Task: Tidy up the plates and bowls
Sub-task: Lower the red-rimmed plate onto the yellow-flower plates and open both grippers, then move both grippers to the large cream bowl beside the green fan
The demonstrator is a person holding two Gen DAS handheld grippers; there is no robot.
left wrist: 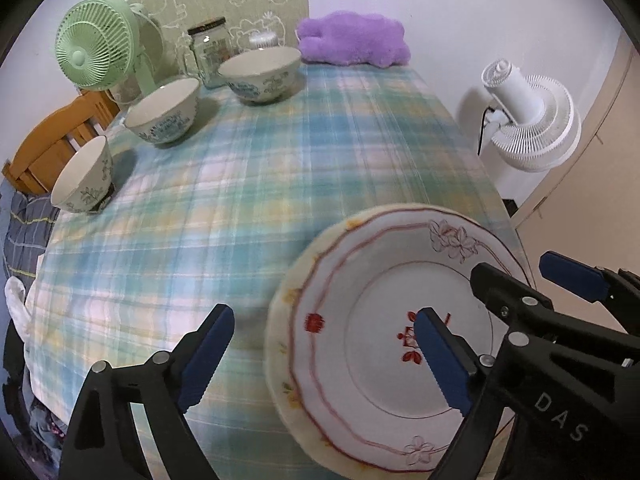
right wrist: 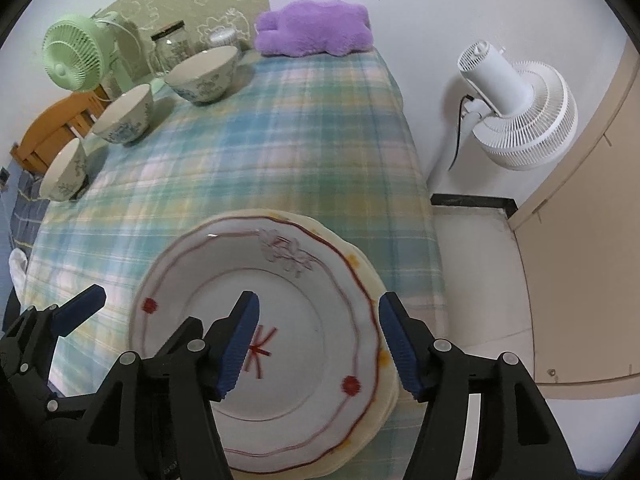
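1. A stack of plates (right wrist: pixel 280 344) is seen at the near right part of the desk (left wrist: pixel 280 152), close to its right edge; the top plate (left wrist: pixel 400 320) is white with red line trim, and a cream, yellow-flowered plate (right wrist: pixel 380 280) lies beneath it.
2. Three bowls are lined along the far left: a small bowl (left wrist: pixel 82 178) nearest, a middle bowl (left wrist: pixel 164 112) beyond it, and a far bowl (left wrist: pixel 260 76) beside a glass jar (left wrist: pixel 210 52).
3. The right tool (right wrist: pixel 320 344) is held spread, empty, directly over the plate stack; one finger hangs above the plate's centre and the other just past its right rim.
4. The left tool (left wrist: pixel 324 356) is also held spread and empty; its right finger lies over the plate's centre, its left finger over bare cloth to the left of the stack.
5. The bowls are judged to lie far and left of both tools, well apart from them, so the left tool is the nearer one for reaching them.
6. Both tools are pointed forward and tilted down toward the desk, side by side, the right one just right of the left.
7. Slight blur is noted, so whether either tool touches the plate cannot be told.
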